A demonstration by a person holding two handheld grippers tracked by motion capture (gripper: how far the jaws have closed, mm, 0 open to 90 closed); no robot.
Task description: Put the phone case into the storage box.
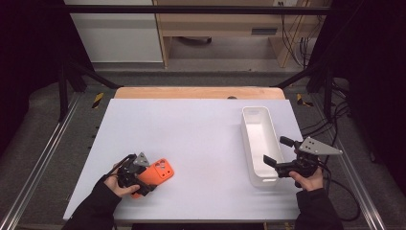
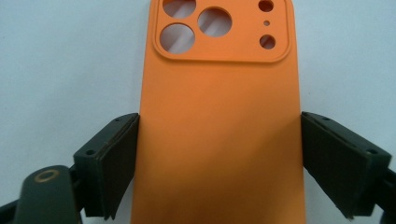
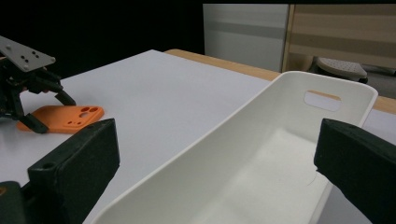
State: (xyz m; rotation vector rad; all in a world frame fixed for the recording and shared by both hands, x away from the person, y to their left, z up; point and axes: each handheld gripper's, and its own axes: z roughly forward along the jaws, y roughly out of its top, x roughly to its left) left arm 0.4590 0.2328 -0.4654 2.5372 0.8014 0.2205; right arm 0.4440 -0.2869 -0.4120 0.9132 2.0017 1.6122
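Two tongs (image 2: 219, 158) flanking orange phone case (image 2: 219, 121) — unmarked, white tray (image 1: 259, 143) unlabelled

Orange phone case (image 2: 219, 126) lies flat, camera cutouts up.

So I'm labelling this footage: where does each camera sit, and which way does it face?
High view: above the person's side, looking forward and down on the white table; both forearms, left gripper, right gripper.
Left gripper view: on the left gripper, looking down along its fingers at the orange phone case between them.
Right gripper view: on the right gripper, looking across the white bin; its open fingers.
Shared: high and right gripper views both show case, bin and left gripper.
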